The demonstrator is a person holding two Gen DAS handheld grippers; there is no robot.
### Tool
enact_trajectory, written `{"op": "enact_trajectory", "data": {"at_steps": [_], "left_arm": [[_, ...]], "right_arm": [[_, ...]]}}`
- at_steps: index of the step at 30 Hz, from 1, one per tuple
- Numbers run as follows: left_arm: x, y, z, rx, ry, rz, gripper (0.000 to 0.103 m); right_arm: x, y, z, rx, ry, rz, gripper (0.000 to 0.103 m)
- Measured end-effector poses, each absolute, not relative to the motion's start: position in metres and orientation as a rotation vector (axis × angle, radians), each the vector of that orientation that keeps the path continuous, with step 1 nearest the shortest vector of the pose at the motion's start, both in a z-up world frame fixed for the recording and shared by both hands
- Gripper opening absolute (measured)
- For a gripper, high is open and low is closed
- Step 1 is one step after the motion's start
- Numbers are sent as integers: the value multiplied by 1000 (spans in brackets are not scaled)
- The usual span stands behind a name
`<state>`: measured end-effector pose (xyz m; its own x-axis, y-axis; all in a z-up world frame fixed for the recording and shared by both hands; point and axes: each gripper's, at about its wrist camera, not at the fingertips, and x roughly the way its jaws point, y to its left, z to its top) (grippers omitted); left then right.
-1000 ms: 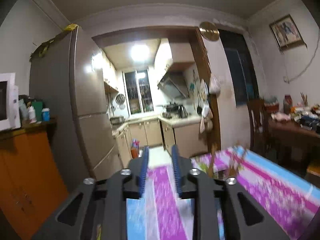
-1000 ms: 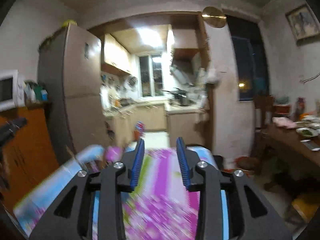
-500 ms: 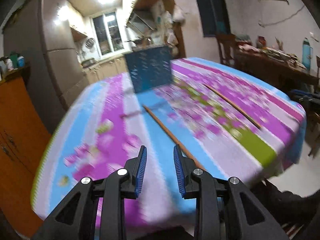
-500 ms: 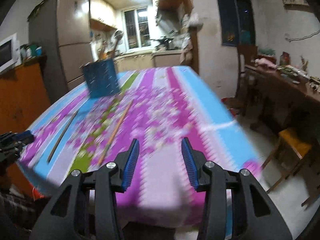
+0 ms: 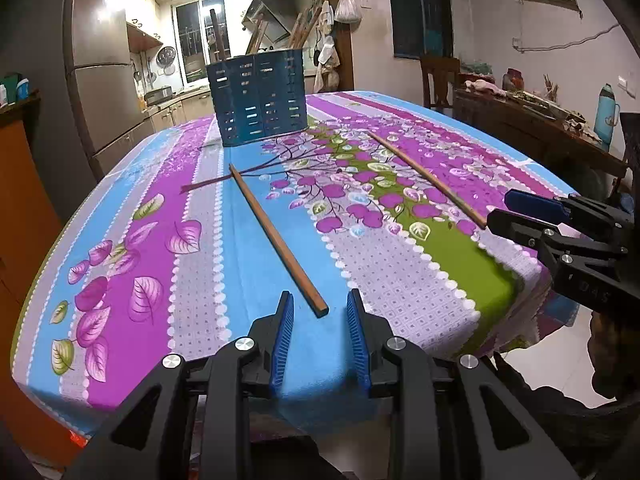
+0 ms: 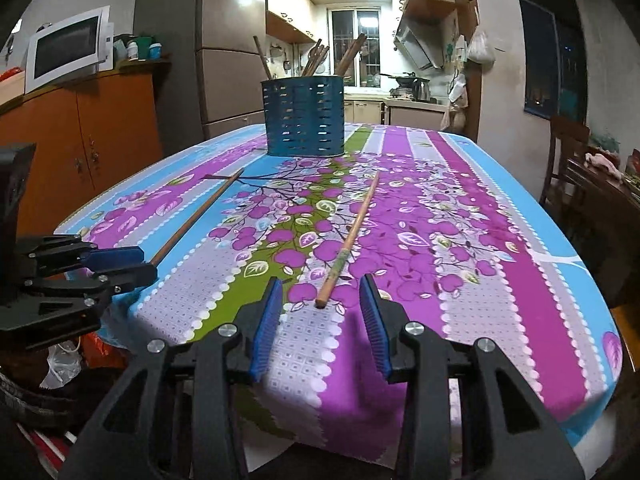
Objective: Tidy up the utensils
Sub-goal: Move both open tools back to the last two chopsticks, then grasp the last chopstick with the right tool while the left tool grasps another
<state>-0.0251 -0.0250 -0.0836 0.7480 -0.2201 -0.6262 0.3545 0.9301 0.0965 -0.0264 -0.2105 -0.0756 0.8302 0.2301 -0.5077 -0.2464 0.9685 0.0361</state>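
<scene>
- chopsticks, two long thin brown wooden sticks, lie well apart on the floral purple-and-blue tablecloth [image 5: 200, 280]; the left stick [image 5: 276, 236] ends just ahead of the left gripper [image 5: 320, 312], whose jaws stand apart and empty.
- right gripper [image 6: 320, 300] likewise has its jaws apart and empty, with the butt of the right stick [image 6: 348, 240] between its fingertips.
- each stick looks light, stiff and smooth, likely to roll; pinch near the thick end.
- beyond them stands the blue perforated plastic utensil holder [image 6: 304, 120], already holding other sticks.
</scene>
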Motion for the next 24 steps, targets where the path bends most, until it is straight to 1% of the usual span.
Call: {"op": "enact_trajectory", "data": {"at_steps": [6,9,10,12,13,16,24], "left_arm": [[-24,-23,-85,216,627,-285,29],[-25,-22,-86,224,610,-263,28],[-25,-20,-86,226,605,-252,25],[-26,-18,-87,223,598,-237,23],[-26,-16,-87,222,594,-231,23],[-29,-13,-88,242,578,-199,21],[-31,-5,-88,254,560,-147,21]], "right_arm": [[-20,-212,-82,-35,543,235,38],[-18,-212,-88,-40,543,227,31],[-18,-212,-88,-36,540,226,26],[-17,-211,-89,-33,535,224,15],[-17,-210,-89,-28,531,224,12],[-19,-207,-91,-2,520,208,10],[-22,-208,-91,38,500,186,10]]}}
